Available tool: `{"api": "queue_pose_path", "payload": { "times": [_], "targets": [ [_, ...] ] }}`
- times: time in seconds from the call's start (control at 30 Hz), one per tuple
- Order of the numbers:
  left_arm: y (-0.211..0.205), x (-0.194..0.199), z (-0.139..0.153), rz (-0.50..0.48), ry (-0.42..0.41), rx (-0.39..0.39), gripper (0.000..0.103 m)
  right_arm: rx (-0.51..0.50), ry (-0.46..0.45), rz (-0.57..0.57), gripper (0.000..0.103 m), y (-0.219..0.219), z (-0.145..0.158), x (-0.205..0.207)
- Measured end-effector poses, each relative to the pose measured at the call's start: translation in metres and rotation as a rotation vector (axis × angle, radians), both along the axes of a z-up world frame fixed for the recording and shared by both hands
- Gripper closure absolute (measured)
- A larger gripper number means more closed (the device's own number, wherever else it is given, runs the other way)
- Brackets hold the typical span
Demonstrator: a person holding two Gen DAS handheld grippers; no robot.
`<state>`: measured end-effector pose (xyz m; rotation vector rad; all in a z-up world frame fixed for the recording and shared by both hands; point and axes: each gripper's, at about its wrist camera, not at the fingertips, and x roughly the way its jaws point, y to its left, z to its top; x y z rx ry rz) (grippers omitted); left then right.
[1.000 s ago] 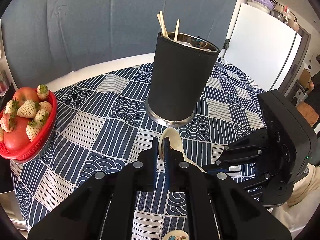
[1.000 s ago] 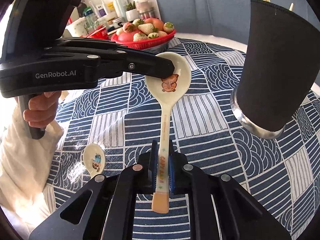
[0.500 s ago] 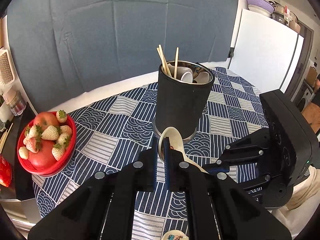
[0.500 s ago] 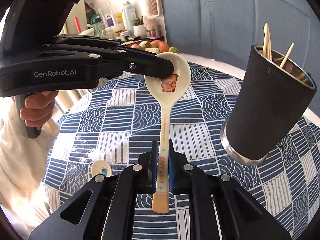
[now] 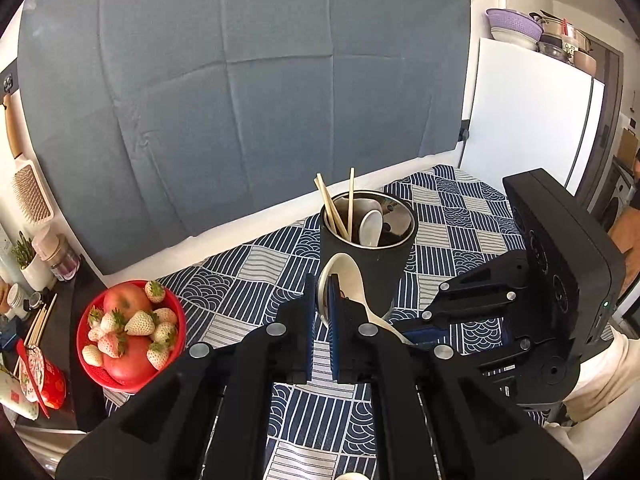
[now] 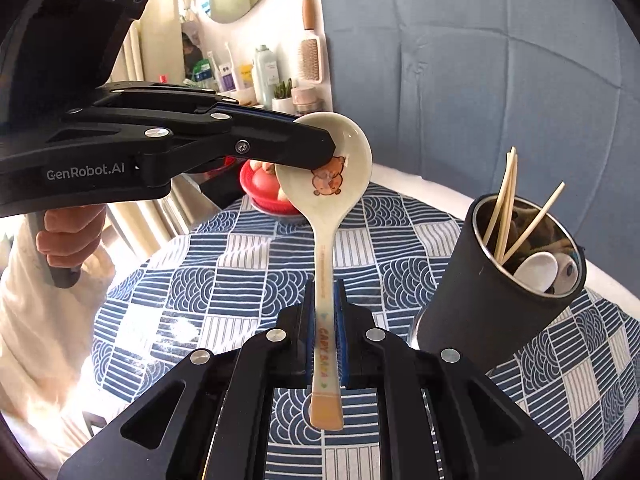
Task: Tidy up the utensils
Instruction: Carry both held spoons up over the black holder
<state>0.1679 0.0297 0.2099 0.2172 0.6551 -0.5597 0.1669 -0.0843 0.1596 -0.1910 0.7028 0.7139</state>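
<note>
A cream ceramic spoon [image 6: 326, 216] with a bear print is held by both grippers above the table. My left gripper [image 5: 322, 304] is shut on the rim of its bowl [image 5: 344, 276]; it also shows in the right wrist view [image 6: 320, 152]. My right gripper [image 6: 325, 320] is shut on the spoon's handle. A black utensil cup [image 5: 366, 264] with chopsticks and white spoons stands just beyond and below the spoon; in the right wrist view the cup [image 6: 492, 304] stands at the right.
A red basket of strawberries and apples [image 5: 130, 332] stands at the table's left edge. A shelf with bottles and a hairbrush [image 6: 310, 60] lies beyond it. A white fridge [image 5: 528, 120] is at the far right. Another small spoon [image 5: 352, 476] lies near the front.
Both grippers have lifted the spoon together well above the table. The cup now sits lower and farther in both views, and its inside shows.
</note>
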Motion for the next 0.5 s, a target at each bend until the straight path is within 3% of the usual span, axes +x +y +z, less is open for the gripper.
{"api": "queue_pose_path", "payload": {
  "times": [0.2, 0.5],
  "targets": [
    [-0.009, 0.012, 0.021, 0.0, -0.029, 0.046, 0.097, 0.007, -0.051, 0.009, 0.096, -0.002, 0.023, 0.014],
    [-0.03, 0.031, 0.049, -0.039, -0.065, 0.055, 0.097, 0.048, -0.108, -0.007, 0.096, -0.021, 0.055, 0.039]
  ]
}}
